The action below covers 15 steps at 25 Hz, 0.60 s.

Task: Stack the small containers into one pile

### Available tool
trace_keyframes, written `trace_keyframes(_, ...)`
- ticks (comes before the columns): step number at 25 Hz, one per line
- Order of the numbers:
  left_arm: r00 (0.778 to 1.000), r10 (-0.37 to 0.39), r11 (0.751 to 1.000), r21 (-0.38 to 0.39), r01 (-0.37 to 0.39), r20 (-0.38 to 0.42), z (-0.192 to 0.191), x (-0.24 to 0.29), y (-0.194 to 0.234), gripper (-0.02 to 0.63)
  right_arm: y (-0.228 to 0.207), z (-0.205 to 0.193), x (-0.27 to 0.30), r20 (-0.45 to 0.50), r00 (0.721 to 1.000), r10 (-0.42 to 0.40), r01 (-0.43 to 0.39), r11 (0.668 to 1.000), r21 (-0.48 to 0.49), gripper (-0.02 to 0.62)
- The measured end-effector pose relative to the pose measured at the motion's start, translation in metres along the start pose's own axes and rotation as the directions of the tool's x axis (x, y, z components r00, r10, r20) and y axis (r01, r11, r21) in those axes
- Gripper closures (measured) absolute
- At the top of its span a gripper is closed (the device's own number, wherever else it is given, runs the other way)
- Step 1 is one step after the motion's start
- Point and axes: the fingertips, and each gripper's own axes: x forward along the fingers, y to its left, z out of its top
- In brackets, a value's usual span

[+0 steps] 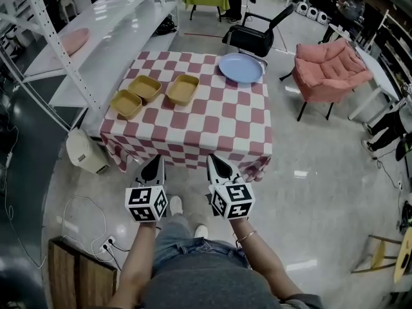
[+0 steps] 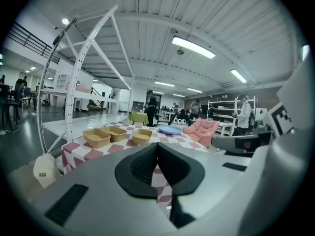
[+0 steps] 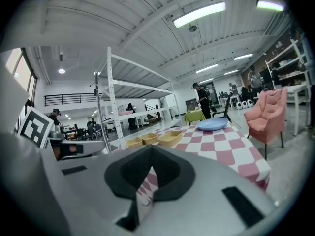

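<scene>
In the head view, three tan rectangular containers sat on the far left part of the checkered tabletop (image 1: 212, 127). The near-left container (image 1: 126, 103) and the middle container (image 1: 145, 88) lay just beside each other. The third container (image 1: 183, 89) stood a little apart to their right. Their long sides seemed to slant from near left to far right. One blue plate (image 1: 240, 67) lay at the far edge, apart from them. The left claw (image 1: 154, 166) and the right claw (image 1: 219, 165) hovered side by side at the near edge, both pointing across the tabletop. The containers lay ahead and to the left of both claws, well apart from them. The left claw was judged the nearer one, so the reach would likely go forward and leftward.

In the left gripper view, the left claw (image 2: 156, 145) had its jaws pressed together with nothing between them. All three containers showed beyond it, left of the jaw line: one (image 2: 97, 137), a second (image 2: 114, 132) and a third (image 2: 142, 136). The plate (image 2: 170, 130) lay farther back.

In the right gripper view, the right claw (image 3: 150, 154) also had its tips together and held nothing. The three containers (image 3: 149, 138) lined up far ahead, about on its line, and the single plate (image 3: 212, 125) sat off to the right.
</scene>
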Motion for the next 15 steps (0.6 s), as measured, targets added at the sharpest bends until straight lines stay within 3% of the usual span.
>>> trace_keyframes(7, 1.000, 0.012, 1.000, -0.007, -0.012, -0.010, 0.000, 0.022, 0.023, 0.591, -0.001, 0.000, 0.028, -0.018, 1.000, 0.001, -0.001, 1.000, -0.003, 0.585)
trace_keyframes(15, 0.999, 0.046, 0.999, -0.022, -0.046, -0.020, 0.010, 0.069, 0.076, 0.591, 0.002, 0.009, 0.098, -0.042, 0.999, 0.018, -0.019, 1.000, -0.007, 0.586)
